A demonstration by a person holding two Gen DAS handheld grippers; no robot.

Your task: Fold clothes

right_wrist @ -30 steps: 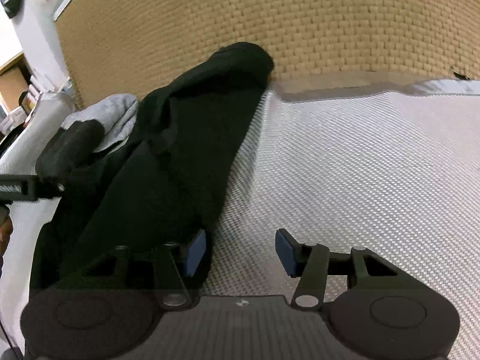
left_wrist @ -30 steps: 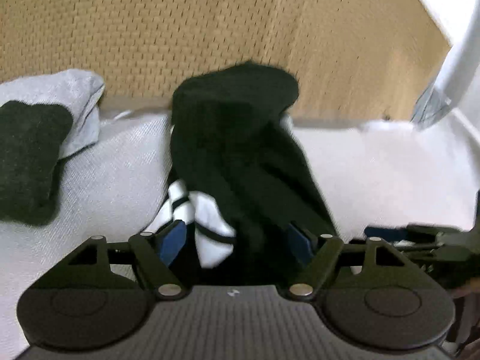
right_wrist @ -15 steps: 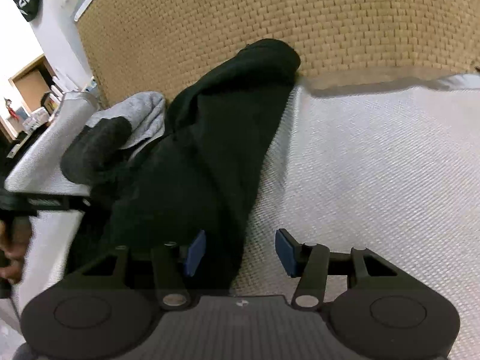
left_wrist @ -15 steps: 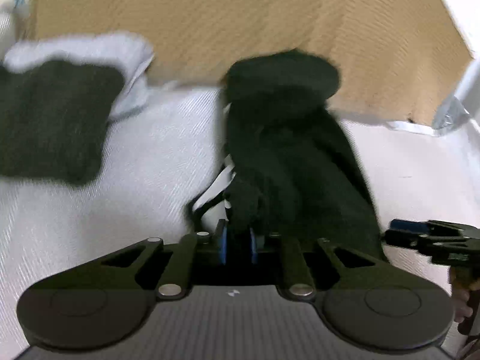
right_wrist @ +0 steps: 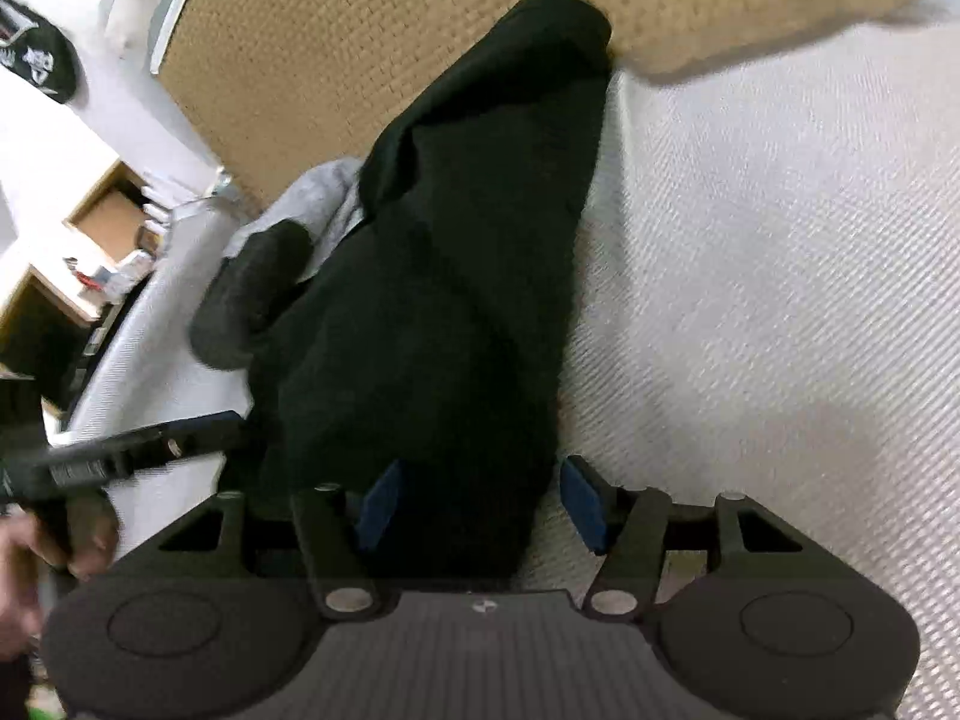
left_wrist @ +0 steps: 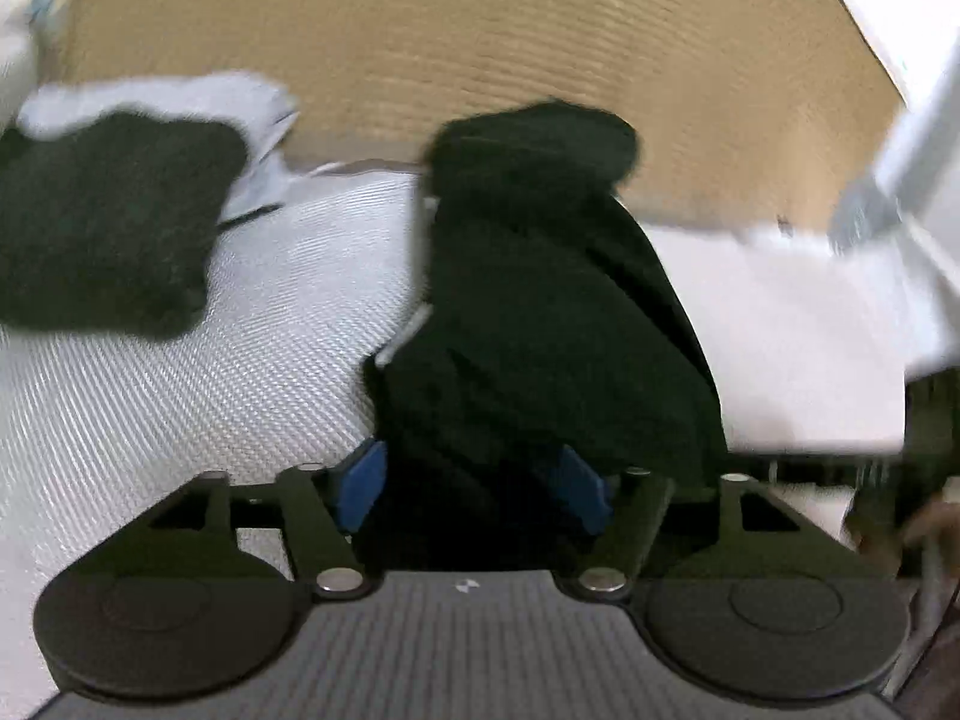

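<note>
Step in hand: gathering the black garment — a long bunched heap — for a fold, as I judged it.
Left tool: jaws parted, blue pads either side of the garment's near end, not yet pinching.
Right tool: likewise agape, straddling the same dark cloth.
Next move: both would need to close on the near edge evenly — the cloth looked thick and slack.
Garment's place: stretched from the tools to the woven tan headboard.
Surface: a white textured bed; a dark folded piece on grey cloth to the left.
Room: shelves beyond.
</note>
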